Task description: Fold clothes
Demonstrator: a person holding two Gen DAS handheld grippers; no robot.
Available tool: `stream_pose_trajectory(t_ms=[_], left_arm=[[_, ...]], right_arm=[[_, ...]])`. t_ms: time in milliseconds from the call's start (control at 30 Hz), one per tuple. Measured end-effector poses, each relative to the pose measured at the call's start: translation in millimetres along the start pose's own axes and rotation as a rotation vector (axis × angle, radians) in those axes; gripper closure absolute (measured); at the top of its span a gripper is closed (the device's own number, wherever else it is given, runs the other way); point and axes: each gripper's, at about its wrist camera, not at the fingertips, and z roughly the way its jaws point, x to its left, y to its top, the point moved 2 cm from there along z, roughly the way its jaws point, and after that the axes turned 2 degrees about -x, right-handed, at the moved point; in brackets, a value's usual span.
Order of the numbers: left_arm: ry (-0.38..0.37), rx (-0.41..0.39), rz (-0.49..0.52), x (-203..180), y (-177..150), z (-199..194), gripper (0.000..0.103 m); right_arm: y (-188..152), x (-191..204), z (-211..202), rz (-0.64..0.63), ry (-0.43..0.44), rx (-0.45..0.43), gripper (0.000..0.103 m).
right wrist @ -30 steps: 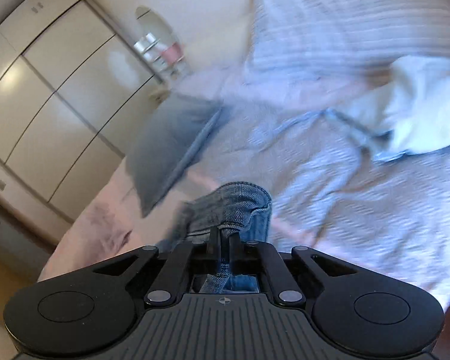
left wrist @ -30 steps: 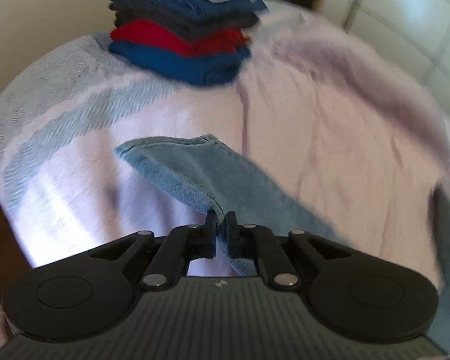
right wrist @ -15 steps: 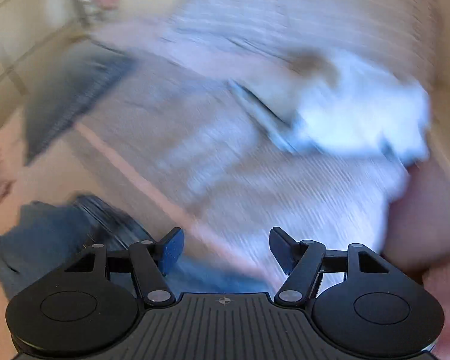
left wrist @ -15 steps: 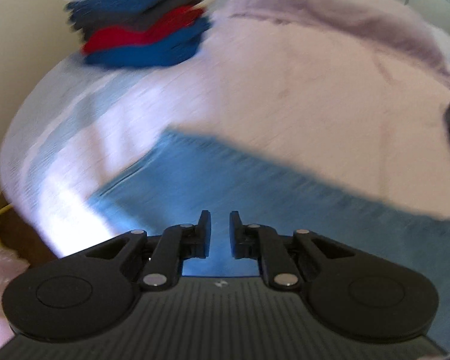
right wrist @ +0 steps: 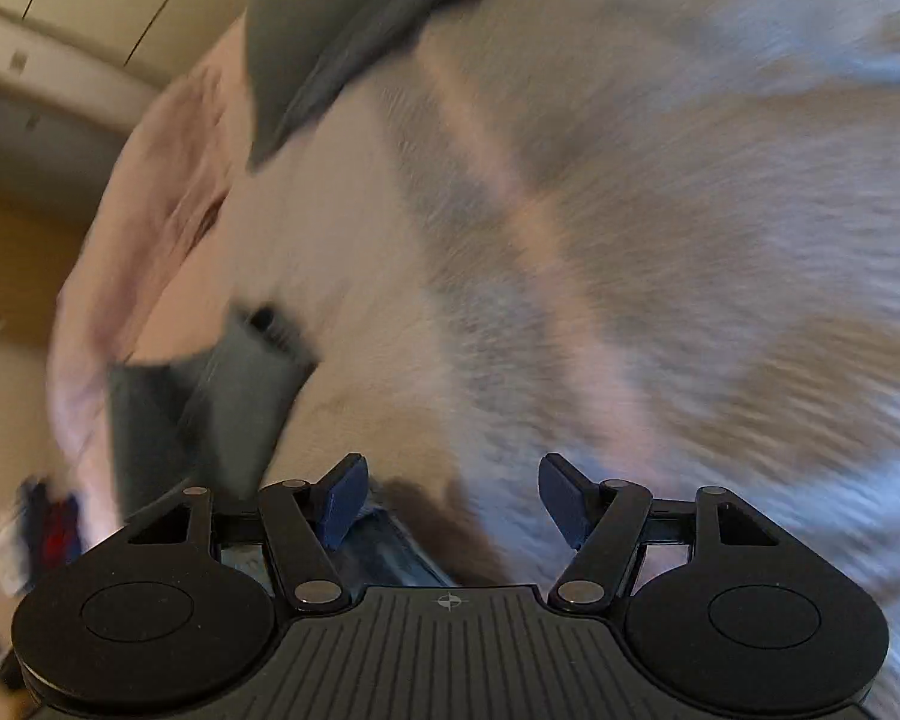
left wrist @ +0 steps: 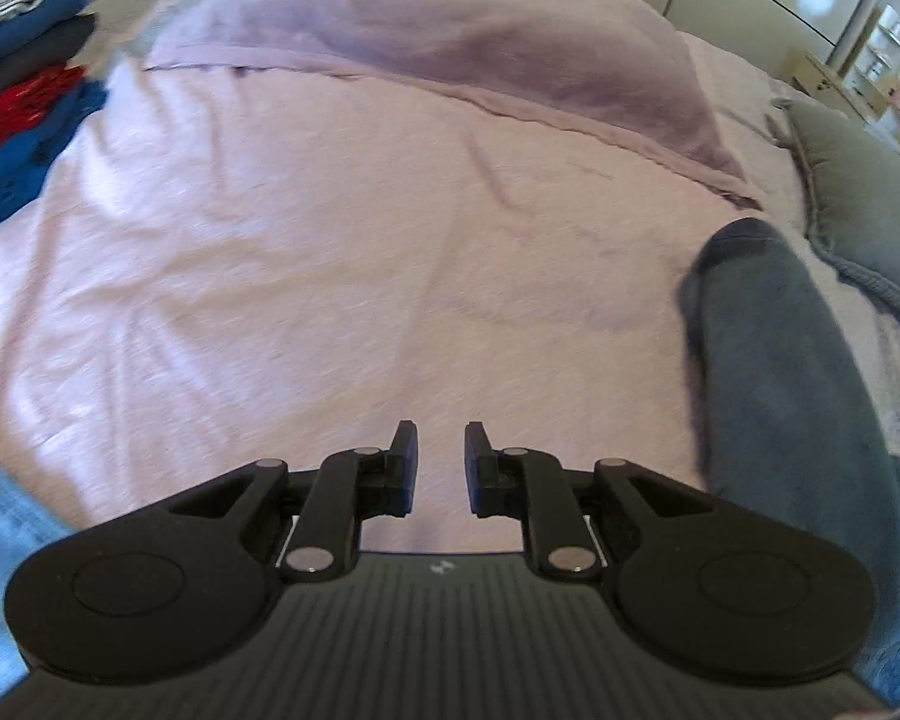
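The blue denim jeans (left wrist: pixel 774 372) lie along the right side of the pink bedspread (left wrist: pixel 342 252), one rounded fold near a grey cushion (left wrist: pixel 858 210). A stack of folded clothes (left wrist: pixel 24 102), red and navy, sits far left. The left gripper (left wrist: pixel 438 450) hovers over bare bedspread, its fingers slightly parted and empty. The right gripper (right wrist: pixel 450 492) is spread wide, holding nothing; its view is blurred.

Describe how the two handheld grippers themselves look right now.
The left gripper and right gripper are alike: matte black, with ribbed bodies, two round discs, silver-pinned linkage arms, dark blue pads on the jaws and a small white emblem at centre. No cables or sleeves show.
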Motion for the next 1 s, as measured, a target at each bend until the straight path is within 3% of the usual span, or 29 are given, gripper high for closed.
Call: stream_pose_trajectory(t_ms=[133, 200, 233, 267, 333, 400, 467, 567, 667, 733, 800, 867, 1000], left_arm=[[-0.004, 0.020, 0.005, -11.4, 3.8, 11.0, 0.087], [-0.006, 0.034, 0.004, -14.3, 4.0, 16.0, 0.087], [-0.007, 0.041, 0.004, -15.7, 4.1, 18.5, 0.087], [-0.008, 0.048, 0.003, -17.2, 4.2, 20.9, 0.087], [-0.017, 0.058, 0.008, -22.0, 5.9, 26.2, 0.087], [-0.047, 0.064, 0.031, -33.7, 10.9, 34.8, 0.087], [-0.087, 0.066, 0.063, -51.8, 13.7, 47.4, 0.087], [-0.146, 0.070, 0.110, -79.0, 17.8, 66.2, 0.085], [-0.206, 0.073, 0.157, -106.1, 21.9, 85.0, 0.078], [-0.246, 0.075, 0.188, -124.2, 24.5, 97.4, 0.076], [-0.285, 0.077, 0.219, -142.2, 27.2, 109.9, 0.073], [-0.325, 0.079, 0.251, -160.3, 29.8, 122.3, 0.060], [-0.361, 0.078, 0.277, -184.4, 28.6, 145.9, 0.064]], right_arm=[[2.3, 6.9, 46.0, 0.006, 0.173, 0.239, 0.037], [-9.3, 21.0, 57.7, -0.042, 0.184, 0.277, 0.066], [-17.3, 34.1, 54.6, -0.103, 0.188, 0.258, 0.087], [-25.3, 47.3, 51.5, -0.163, 0.193, 0.240, 0.093], [-37.7, 66.8, 32.7, -0.249, 0.186, 0.154, 0.096], [-49.1, 71.0, -8.3, -0.264, 0.141, -0.023, 0.096], [-60.7, 53.9, -52.4, -0.164, 0.064, -0.204, 0.097], [-97.5, 16.5, -111.9, 0.041, -0.118, -0.469, 0.097], [-141.1, -22.9, -139.5, 0.333, -0.255, -0.696, 0.097], [-163.0, -46.9, -128.2, 0.534, -0.294, -0.730, 0.097], [-166.6, -50.7, -109.3, 0.539, -0.345, -0.685, 0.096], [-163.8, -45.2, -94.7, 0.481, -0.383, -0.672, 0.096], [-157.7, -51.3, -94.2, 0.490, -0.373, -0.678, 0.096]])
